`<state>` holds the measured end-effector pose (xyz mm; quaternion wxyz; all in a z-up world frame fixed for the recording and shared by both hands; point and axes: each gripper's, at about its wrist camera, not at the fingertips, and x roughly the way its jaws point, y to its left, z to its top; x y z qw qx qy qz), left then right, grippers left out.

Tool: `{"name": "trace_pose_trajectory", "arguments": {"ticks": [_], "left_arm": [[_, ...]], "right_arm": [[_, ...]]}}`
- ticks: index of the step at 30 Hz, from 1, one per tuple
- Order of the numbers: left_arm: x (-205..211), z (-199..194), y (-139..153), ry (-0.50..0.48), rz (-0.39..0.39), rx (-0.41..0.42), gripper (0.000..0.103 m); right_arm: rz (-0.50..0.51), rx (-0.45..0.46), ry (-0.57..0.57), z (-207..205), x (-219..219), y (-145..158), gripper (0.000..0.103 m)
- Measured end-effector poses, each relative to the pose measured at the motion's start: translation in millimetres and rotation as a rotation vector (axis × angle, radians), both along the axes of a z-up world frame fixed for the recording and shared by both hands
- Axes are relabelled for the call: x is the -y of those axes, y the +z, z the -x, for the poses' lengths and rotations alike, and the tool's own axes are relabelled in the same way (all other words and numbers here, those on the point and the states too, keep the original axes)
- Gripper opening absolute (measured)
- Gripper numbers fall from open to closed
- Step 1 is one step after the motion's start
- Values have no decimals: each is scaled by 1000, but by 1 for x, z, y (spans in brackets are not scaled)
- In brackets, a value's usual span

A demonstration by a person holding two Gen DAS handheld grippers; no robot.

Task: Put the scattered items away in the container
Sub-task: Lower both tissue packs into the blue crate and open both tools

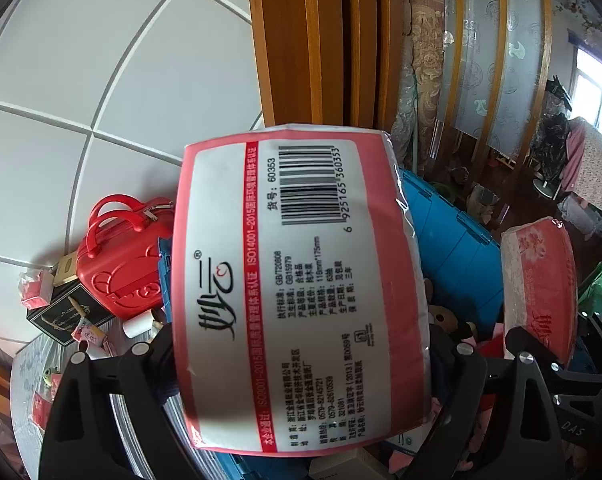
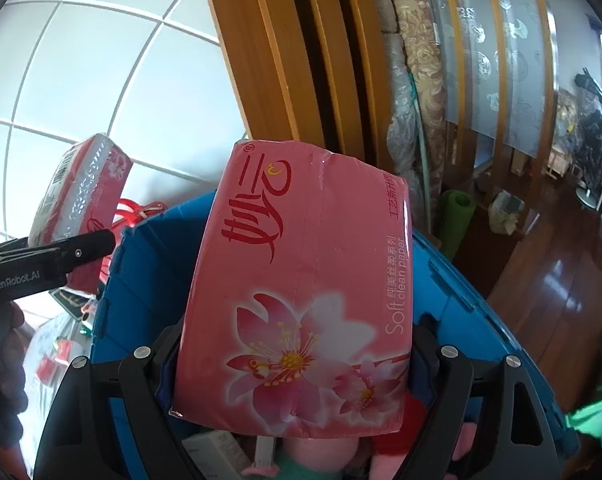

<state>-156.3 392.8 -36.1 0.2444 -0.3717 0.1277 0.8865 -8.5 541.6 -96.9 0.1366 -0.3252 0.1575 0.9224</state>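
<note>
Blue bin (image 2: 149, 280) mostly hidden behind held tissue pack (image 2: 301, 300); contents glimpsed only below pack. Far-right room clutter (image 1: 557, 152) blurred. Small print on other pack (image 1: 293, 292) hard to read.

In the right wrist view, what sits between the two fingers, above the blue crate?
A pink tissue pack fills the gap between the right gripper's fingers, held above the blue crate.

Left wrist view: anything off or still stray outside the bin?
Nothing damaged. Both grippers hold tissue packs above the blue bin. Outside it, a red toy case, brass padlock and black box sit jumbled on the table.
</note>
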Motion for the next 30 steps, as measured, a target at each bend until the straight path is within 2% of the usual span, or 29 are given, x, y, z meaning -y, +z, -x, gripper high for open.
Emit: {"name": "trace_pose_trajectory", "arguments": {"ticks": [14,16,18,21,30], "left_arm": [[-10,25,4,-11,-8,-2,92],[-12,29,3,-16,-9,9,93],[-13,33,2,-18,-17,38,94],[-8,35,5,6,-39,31,101],[-3,35,5,3,-48,31,102]], "right_arm": [[-3,0,24,36,-2,-5,86],[-9,-5,23,38,-3,-4,91],[-17,-19,18,38,-4,-1,102],[-22,-22,15,37,-5,2,103],[2,-7,-2,24,-7,-1,103]]}}
